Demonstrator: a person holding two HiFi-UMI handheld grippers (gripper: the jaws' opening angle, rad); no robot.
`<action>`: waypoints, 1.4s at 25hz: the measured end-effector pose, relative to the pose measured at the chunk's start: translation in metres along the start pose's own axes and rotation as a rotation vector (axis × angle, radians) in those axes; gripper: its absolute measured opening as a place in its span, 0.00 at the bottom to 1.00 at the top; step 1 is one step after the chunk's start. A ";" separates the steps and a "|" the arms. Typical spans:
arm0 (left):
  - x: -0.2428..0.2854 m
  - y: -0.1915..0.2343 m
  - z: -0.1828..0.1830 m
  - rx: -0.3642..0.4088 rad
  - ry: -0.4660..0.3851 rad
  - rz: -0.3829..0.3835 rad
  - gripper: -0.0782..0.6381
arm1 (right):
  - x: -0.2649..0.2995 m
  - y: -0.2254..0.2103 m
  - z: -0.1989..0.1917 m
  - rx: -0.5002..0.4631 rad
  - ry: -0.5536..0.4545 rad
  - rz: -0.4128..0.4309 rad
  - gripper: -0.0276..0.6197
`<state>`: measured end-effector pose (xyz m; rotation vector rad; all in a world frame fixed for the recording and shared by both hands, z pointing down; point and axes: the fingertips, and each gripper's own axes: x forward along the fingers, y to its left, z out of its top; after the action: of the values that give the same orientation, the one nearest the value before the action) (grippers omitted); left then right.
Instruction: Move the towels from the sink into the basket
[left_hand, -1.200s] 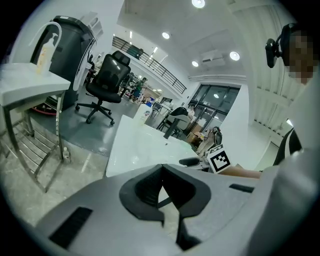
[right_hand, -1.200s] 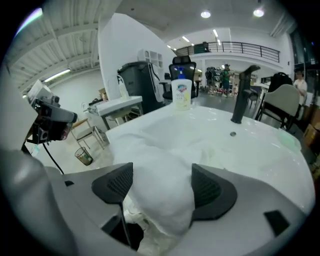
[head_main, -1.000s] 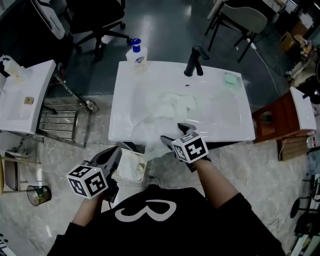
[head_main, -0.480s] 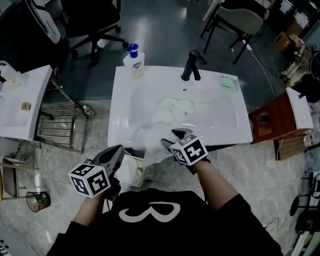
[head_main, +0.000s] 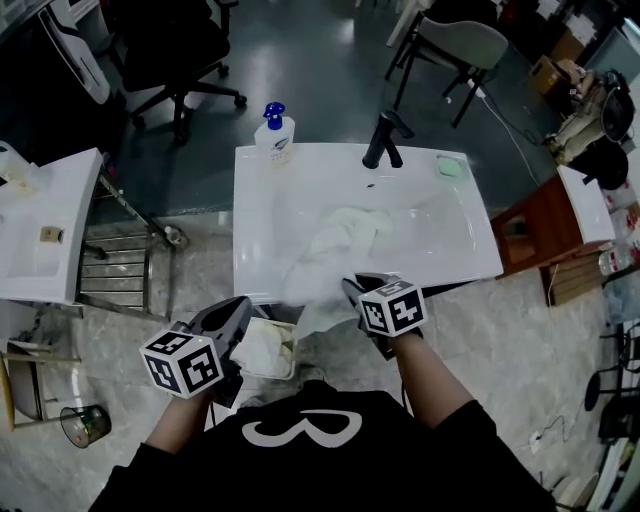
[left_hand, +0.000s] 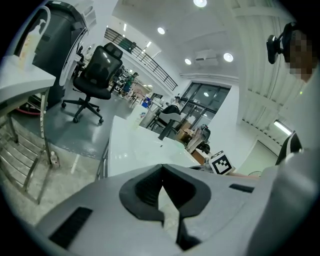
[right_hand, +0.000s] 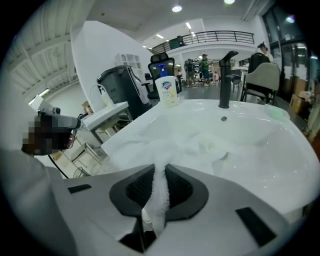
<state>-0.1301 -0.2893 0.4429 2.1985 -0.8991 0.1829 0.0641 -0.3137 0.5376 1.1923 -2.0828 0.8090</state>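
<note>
White sink (head_main: 258, 190) is holding a towel (head_main: 335, 238) trailing over its near edge; right gripper (head_main: 353, 286) just closing onto it. Left gripper (head_main: 237, 310) hanging shut, empty, above basket (head_main: 291, 338) already containing a second towel (head_main: 262, 346).

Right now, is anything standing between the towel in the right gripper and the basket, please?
Nothing visible blocks the way. The right gripper, whose jaws have just been closing, pinches the towel, which trails over the sink's front rim. The basket stands on the floor just below, with the left gripper beside its left edge.

White towel (head_main: 343, 236) — across sink (head_main: 258, 190) front rim
</note>
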 end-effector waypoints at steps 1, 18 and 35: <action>-0.003 0.001 0.002 0.003 0.003 -0.008 0.12 | -0.003 0.001 0.001 0.022 -0.016 -0.009 0.13; -0.073 -0.003 0.009 0.104 0.045 -0.134 0.12 | -0.133 0.091 0.066 0.154 -0.462 -0.046 0.12; -0.127 -0.016 -0.029 0.224 0.161 -0.294 0.12 | -0.192 0.228 0.022 0.224 -0.656 -0.008 0.12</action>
<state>-0.2099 -0.1921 0.4057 2.4519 -0.4781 0.3256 -0.0626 -0.1357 0.3330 1.7684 -2.5395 0.7217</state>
